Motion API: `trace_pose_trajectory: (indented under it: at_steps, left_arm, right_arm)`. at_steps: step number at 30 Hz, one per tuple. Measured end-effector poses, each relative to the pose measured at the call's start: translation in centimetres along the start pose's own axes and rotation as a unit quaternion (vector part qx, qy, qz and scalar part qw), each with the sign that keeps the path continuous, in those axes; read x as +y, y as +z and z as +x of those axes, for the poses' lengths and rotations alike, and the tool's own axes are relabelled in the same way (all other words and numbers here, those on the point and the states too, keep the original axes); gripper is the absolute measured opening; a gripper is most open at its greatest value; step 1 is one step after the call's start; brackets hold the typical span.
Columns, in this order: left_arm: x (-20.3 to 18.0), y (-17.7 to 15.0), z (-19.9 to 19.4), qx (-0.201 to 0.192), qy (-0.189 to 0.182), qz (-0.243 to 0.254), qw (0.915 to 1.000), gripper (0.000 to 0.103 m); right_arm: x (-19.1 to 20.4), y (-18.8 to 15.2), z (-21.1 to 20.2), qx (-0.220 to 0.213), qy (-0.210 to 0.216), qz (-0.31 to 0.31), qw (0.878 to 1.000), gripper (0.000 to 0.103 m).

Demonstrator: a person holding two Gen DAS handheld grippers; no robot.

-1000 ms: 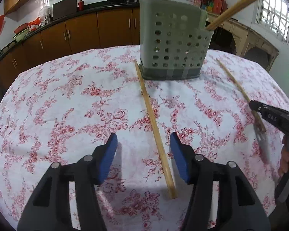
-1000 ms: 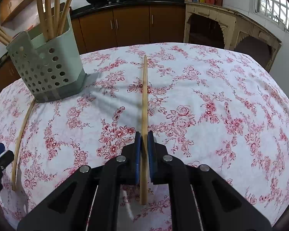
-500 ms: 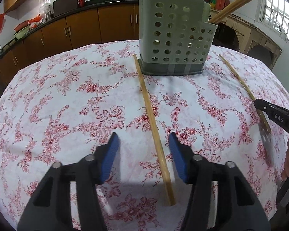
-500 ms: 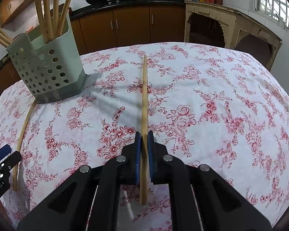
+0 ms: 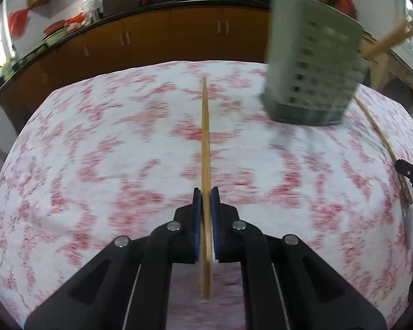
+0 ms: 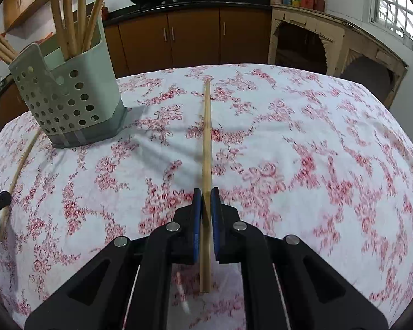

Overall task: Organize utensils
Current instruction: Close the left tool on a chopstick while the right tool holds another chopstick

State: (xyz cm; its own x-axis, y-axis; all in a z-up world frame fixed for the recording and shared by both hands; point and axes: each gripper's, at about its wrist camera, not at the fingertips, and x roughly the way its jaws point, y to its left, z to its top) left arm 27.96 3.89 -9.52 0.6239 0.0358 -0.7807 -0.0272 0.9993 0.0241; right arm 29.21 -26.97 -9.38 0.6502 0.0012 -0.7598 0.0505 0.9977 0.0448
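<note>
My left gripper is shut on a long wooden chopstick that points straight ahead over the floral tablecloth. My right gripper is shut on a second wooden chopstick, also pointing ahead. The grey perforated utensil holder stands ahead and right of the left gripper, blurred; in the right wrist view the holder stands at the left with several chopsticks upright in it. The right gripper's chopstick shows at the right edge of the left view, the left gripper's chopstick at the left of the right view.
The table is covered with a white cloth with red flowers. Brown kitchen cabinets under a dark counter with pans run behind it. A pale arched sideboard stands at the back right.
My left gripper has closed on the chopstick that lay between its open fingers, and its view has swung left with blur. The right gripper stays shut on its chopstick.
</note>
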Motion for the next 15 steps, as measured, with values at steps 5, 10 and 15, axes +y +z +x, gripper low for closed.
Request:
trace_pose_trajectory:
  at_steps: [5,10,15]
  left_arm:
    - [1.24,-0.14,-0.06,-0.002,-0.017,-0.015,0.9998,0.012]
    - [0.58,-0.04,-0.01,-0.002,-0.013,0.006,0.9999,0.023]
    - [0.84,-0.16,-0.1,-0.002,-0.024,-0.006,0.9997,0.024]
  right_arm:
    - [-0.05,0.21,0.17,0.0,0.002,0.002,1.0,0.008]
    - [-0.32,0.3,0.28,0.0,0.013,0.011,1.0,0.008]
    - [-0.72,0.3,0.38,0.0,0.016,0.013,1.0,0.008]
